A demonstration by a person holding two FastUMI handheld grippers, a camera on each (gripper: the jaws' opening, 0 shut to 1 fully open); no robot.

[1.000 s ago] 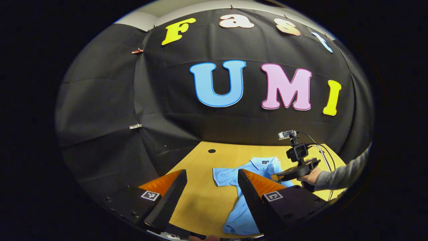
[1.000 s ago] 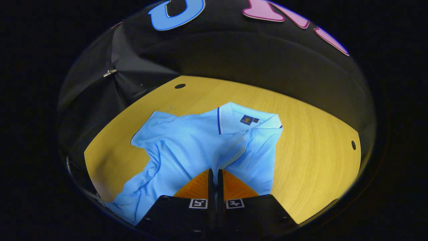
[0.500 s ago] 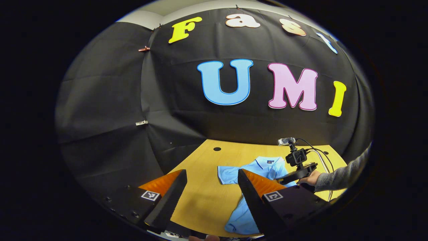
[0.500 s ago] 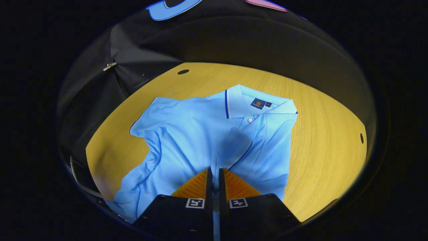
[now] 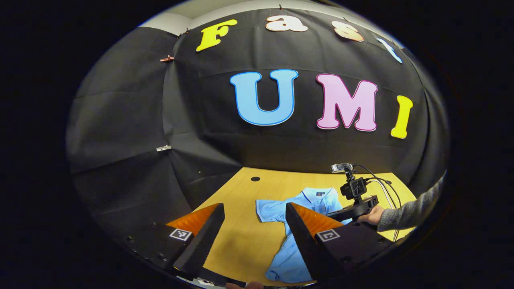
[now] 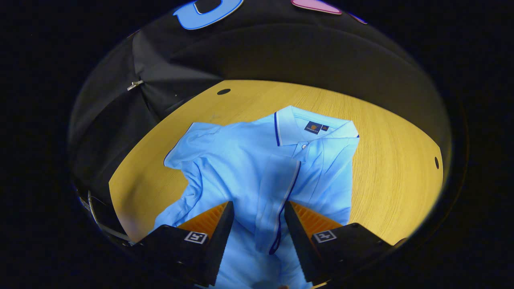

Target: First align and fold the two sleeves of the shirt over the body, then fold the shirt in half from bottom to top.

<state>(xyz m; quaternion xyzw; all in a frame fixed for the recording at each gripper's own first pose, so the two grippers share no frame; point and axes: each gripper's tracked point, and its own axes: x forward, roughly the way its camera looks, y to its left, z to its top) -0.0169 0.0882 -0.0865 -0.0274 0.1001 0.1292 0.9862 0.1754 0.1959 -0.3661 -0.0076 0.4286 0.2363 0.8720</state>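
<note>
A light blue polo shirt (image 6: 241, 160) lies flat on the wooden table (image 6: 393, 168), collar (image 6: 313, 124) toward the far side. One sleeve (image 6: 281, 188), edged with dark trim, is folded over the body and rests between the fingers of my open right gripper (image 6: 257, 224), which touch nothing. The other sleeve (image 6: 188, 142) spreads out to the left. My left gripper (image 5: 253, 224) stands open and free above the near left of the table, short of the shirt (image 5: 273, 210). Past it, a hand (image 5: 371, 216) holds the right gripper (image 5: 335, 214) over the shirt.
Black cloth walls close the table at the back and left. Small round holes sit in the tabletop (image 6: 223, 91) (image 6: 436, 162). Cables (image 5: 385, 184) trail from the right gripper. A grey sleeve (image 5: 409, 210) reaches in from the right. Bare wood (image 5: 241, 241) lies left of the shirt.
The right gripper has opened and let go of the sleeve, which now lies flat across the shirt's body. The left gripper has stayed open, shifting only slightly.
</note>
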